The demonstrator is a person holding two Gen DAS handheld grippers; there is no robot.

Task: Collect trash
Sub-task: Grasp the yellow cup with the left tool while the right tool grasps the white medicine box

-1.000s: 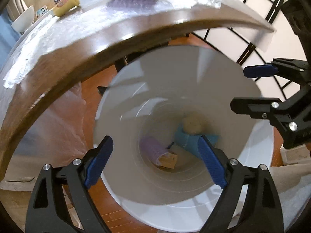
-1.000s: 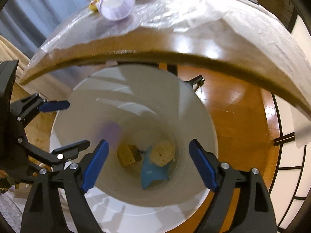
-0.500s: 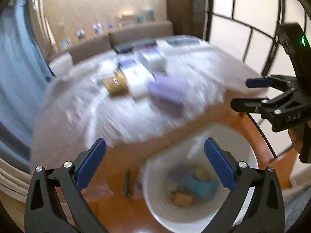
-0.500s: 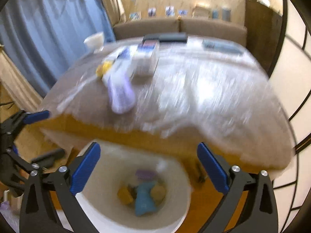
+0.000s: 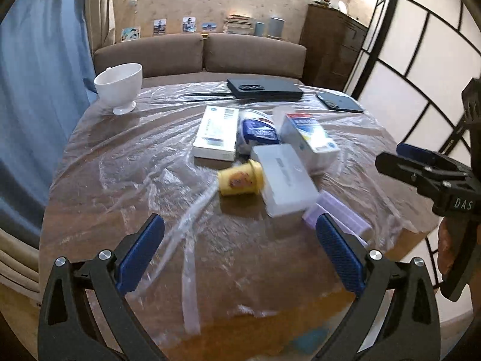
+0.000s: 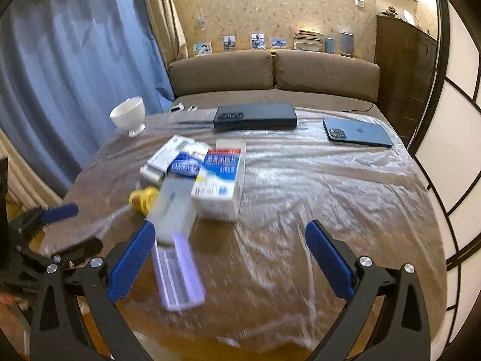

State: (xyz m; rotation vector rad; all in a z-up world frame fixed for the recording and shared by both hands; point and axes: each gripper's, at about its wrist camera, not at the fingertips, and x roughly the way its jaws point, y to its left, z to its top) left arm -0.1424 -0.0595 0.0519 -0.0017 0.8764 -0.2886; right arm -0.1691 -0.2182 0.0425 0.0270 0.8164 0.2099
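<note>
Sitting upright on table (image 5: 90, 210): white bowl (image 5: 119, 85), contents hidden.

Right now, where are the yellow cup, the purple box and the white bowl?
yellow cup (image 5: 239, 181), left wrist view, on its side wall.
purple box (image 6: 177, 276), right wrist view, on its ridged top.
white bowl (image 5: 119, 82), left wrist view, on its outer wall.
</note>
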